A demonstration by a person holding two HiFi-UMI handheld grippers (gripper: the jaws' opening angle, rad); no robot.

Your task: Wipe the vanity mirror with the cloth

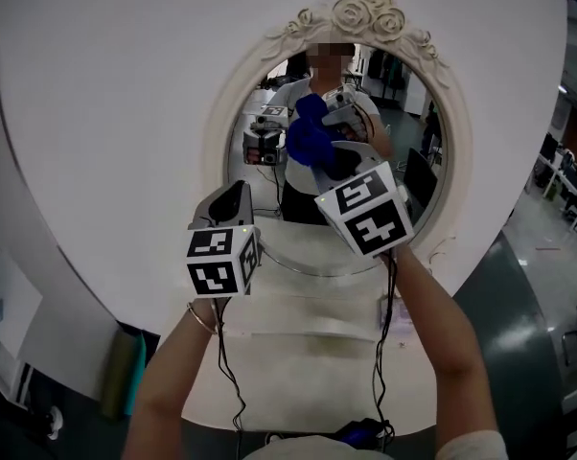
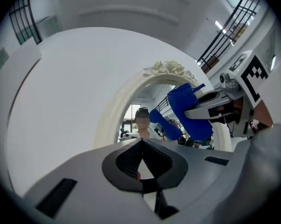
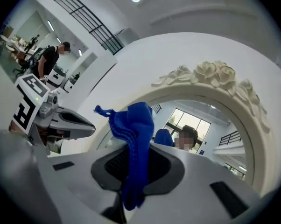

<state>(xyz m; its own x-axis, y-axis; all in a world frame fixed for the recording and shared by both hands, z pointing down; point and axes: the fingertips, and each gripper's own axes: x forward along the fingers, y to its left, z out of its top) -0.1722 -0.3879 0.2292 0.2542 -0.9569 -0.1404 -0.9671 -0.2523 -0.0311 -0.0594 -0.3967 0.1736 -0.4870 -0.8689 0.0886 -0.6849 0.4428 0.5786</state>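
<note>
A round vanity mirror (image 1: 408, 127) in a white frame topped with carved roses (image 1: 365, 12) stands against a white wall. My right gripper (image 1: 338, 161) is shut on a blue cloth (image 1: 310, 134) and holds it up against the middle of the glass. In the right gripper view the blue cloth (image 3: 133, 134) hangs bunched between the shut jaws of the right gripper (image 3: 136, 150). My left gripper (image 1: 233, 197) hovers by the mirror's lower left rim. Its jaws are shut and hold nothing. In the left gripper view the left gripper (image 2: 141, 143) points at the mirror (image 2: 131, 118), with the cloth (image 2: 189, 111) to its right.
A white vanity top (image 1: 298, 343) lies below the mirror, under my forearms. Black cables (image 1: 226, 372) hang from both grippers. A dark green bottle-like object (image 1: 124, 372) stands at the lower left. An open hall with desks shows at the far right (image 1: 571, 180).
</note>
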